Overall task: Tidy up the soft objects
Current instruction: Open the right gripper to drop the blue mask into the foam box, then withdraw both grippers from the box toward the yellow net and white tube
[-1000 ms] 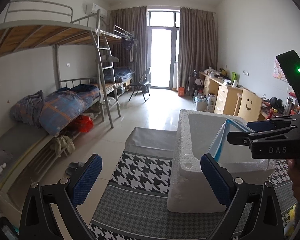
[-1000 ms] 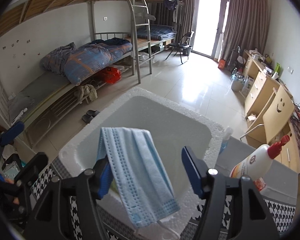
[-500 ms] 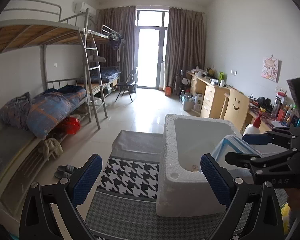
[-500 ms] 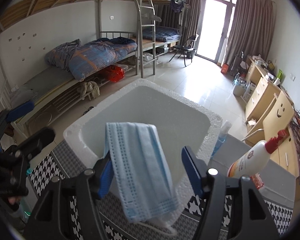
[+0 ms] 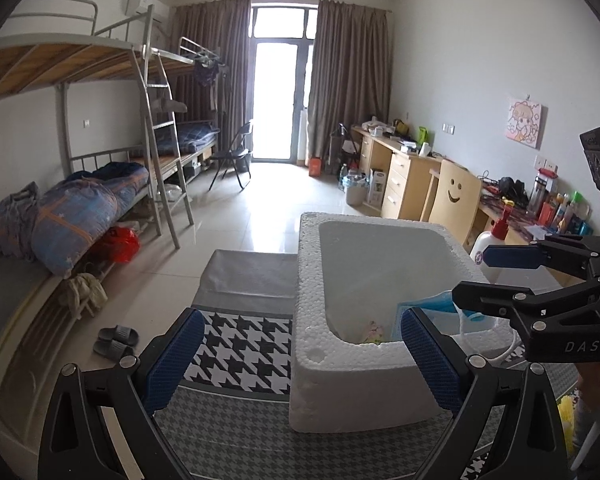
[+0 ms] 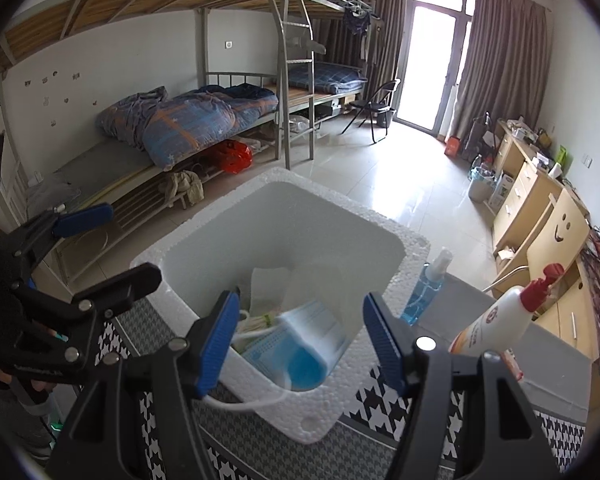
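The mask (image 6: 300,344) lies free in the foam box (image 6: 236,224), an ear loop trailing over the near rim, just at 12 o'clock of the right claw (image 6: 300,340), jaws apart; the left claw (image 5: 300,364), also apart, stands farther off.

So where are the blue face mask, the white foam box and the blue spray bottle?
Blue face mask (image 6: 300,344): right wrist view, pleated front.
White foam box (image 6: 320,420): right wrist view, near rim corner.
Blue spray bottle (image 6: 424,294): right wrist view, body.
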Demonstrator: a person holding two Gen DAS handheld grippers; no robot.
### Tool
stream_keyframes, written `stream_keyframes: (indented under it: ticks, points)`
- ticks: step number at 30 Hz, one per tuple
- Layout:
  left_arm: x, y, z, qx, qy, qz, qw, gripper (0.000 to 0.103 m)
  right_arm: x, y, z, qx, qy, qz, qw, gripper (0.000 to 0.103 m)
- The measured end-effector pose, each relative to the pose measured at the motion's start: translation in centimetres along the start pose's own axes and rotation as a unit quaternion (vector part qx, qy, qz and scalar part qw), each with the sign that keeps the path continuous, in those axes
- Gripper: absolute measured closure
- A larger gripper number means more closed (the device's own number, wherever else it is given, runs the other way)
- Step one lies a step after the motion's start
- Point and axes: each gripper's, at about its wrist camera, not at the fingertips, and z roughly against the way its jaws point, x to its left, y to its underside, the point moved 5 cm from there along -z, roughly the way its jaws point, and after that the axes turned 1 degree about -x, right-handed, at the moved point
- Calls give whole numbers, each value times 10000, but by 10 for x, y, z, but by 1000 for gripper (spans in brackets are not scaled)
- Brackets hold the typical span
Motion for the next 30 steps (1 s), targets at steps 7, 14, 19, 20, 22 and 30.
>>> stream_keyframes:
  ticks: [7, 14, 19, 20, 22, 30]
  points:
    - [-11, -3, 12, -136, -48, -37, 9999, 4, -1, 7, 14, -151, -2, -85, 9999, 34]
    - [-22, -3, 28, -265, -39, -33, 9996, 4, -5, 16, 36, -368, -63, -235, 9990, 29]
    - [-28, -2, 38, -359, -120, -32, 9993, 4, -8, 21, 50, -531, -33, -341, 9980, 21]
    - [-29, -2, 40, -366, -127, -26, 9992, 4, -10, 23, 53, -574, -15, -361, 9977, 21]
    - [-32, -1, 43, -372, -127, -31, 9992, 2, -12, 26, 58, -617, 30, -375, 9974, 21]
    - [-46, 2, 58, -510, -127, -87, 9986, 1, -17, 36, 79, -808, 173, -468, 9955, 20]
